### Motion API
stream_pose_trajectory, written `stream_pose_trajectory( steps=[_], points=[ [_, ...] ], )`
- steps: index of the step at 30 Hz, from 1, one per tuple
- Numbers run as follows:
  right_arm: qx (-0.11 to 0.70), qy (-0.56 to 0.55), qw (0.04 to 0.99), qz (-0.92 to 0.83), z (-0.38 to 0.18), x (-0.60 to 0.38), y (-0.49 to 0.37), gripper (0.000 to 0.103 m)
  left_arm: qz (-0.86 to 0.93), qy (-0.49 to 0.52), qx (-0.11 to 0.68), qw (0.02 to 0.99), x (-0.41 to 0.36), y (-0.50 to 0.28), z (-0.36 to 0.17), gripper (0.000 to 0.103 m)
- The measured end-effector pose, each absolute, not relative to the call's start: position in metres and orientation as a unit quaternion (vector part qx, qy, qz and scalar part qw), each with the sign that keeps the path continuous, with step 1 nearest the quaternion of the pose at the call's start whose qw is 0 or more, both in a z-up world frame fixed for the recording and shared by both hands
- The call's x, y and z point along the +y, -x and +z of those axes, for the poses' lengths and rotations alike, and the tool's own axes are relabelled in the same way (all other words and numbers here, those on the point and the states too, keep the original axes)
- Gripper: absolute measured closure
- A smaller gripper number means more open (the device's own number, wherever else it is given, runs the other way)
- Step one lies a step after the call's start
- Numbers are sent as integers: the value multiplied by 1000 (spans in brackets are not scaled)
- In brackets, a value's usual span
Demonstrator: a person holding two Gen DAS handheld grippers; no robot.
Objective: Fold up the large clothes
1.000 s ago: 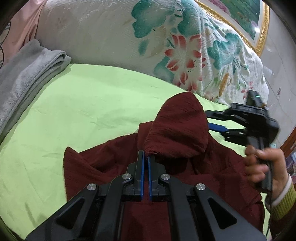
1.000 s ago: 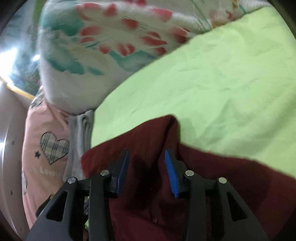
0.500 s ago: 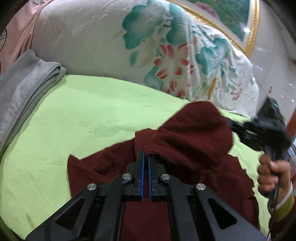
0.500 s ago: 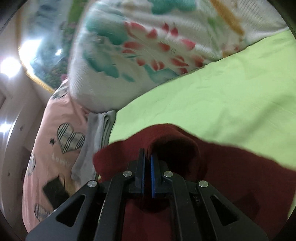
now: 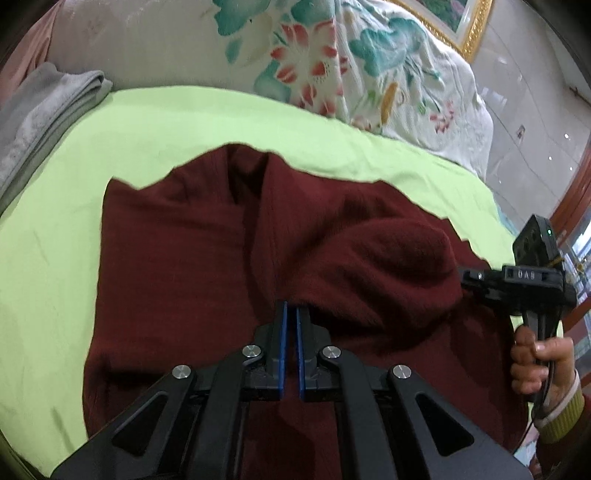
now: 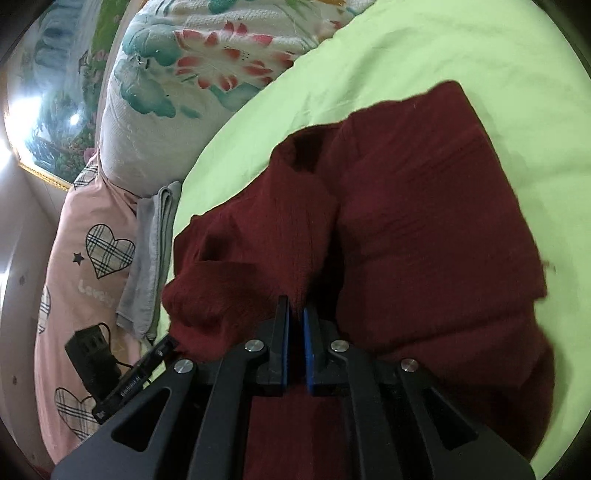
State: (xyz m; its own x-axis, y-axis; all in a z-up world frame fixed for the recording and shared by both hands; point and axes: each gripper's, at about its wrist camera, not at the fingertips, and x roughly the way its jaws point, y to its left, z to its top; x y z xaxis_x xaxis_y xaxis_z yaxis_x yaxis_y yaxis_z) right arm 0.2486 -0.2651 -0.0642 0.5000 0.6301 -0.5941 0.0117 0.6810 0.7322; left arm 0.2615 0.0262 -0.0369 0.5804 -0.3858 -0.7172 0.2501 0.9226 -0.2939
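A dark red sweater [image 5: 177, 266] lies spread over a light green bed sheet [image 5: 155, 125], bunched into thick folds across the near half of the bed. The left claw [image 5: 290, 314] has its blue-lined fingers pressed almost together, pinching a fold of the sweater at its near middle, with a rounded hump of the cloth rising just to the right of the fingertips. The right claw [image 6: 295, 314] is likewise nearly closed, its fingers gripping an edge of the sweater [image 6: 424, 221] where a ridge of fabric runs away toward the far side.

In the left wrist view the right claw's black body [image 5: 517, 280] shows at the right edge of the sweater, held by a hand [image 5: 535, 362] in a yellow-cuffed sleeve; its fingertips are hidden behind the cloth there.

A white flowered quilt [image 5: 332, 62] is heaped along the far side of the bed. A folded grey towel [image 5: 40, 110] lies at the far left, beside a pink pillow with checked hearts [image 6: 85, 266]. A gold-framed painting [image 5: 469, 26] hangs on the wall beyond.
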Motion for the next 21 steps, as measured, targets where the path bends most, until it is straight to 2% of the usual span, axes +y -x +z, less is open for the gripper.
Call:
stream_pose_trajectory(
  steps=[2, 4, 5, 6, 7, 11, 12, 13, 14, 15, 18, 21],
  points=[
    [455, -349, 795, 196, -60, -265, -246, 92, -189, 96, 429, 878, 36, -256, -35, 91],
    [450, -353, 796, 200, -57, -266, -244, 78, -194, 125, 433, 872, 47, -255, -31, 65],
    [447, -355, 796, 200, -56, -267, -244, 65, -193, 140, 431, 870, 52, -256, -28, 61],
    [444, -358, 797, 200, -55, -267, -244, 57, -195, 155, 433, 866, 55, -258, -27, 54],
    [441, -360, 797, 201, -55, -267, -244, 57, -200, 173, 438, 859, 58, -262, -27, 49],
    [454, -365, 792, 185, -63, -261, -253, 57, -215, 222, 477, 822, 52, -289, -43, 46],
    [458, -366, 789, 183, -65, -258, -255, 59, -214, 227, 487, 816, 49, -295, -49, 47],
    [459, -369, 787, 186, -66, -258, -257, 63, -217, 232, 495, 809, 45, -301, -55, 55],
    [457, -371, 785, 192, -66, -256, -259, 81, -220, 236, 497, 805, 42, -305, -59, 67],
    [454, -369, 788, 193, -62, -256, -259, 96, -225, 238, 497, 803, 40, -307, -60, 100],
    [420, -365, 804, 207, -45, -261, -254, 96, -227, 234, 475, 817, 40, -301, -52, 100],
    [453, -331, 806, 187, -51, -259, -251, 96, -217, 209, 471, 829, 43, -292, -52, 100]
  ],
)
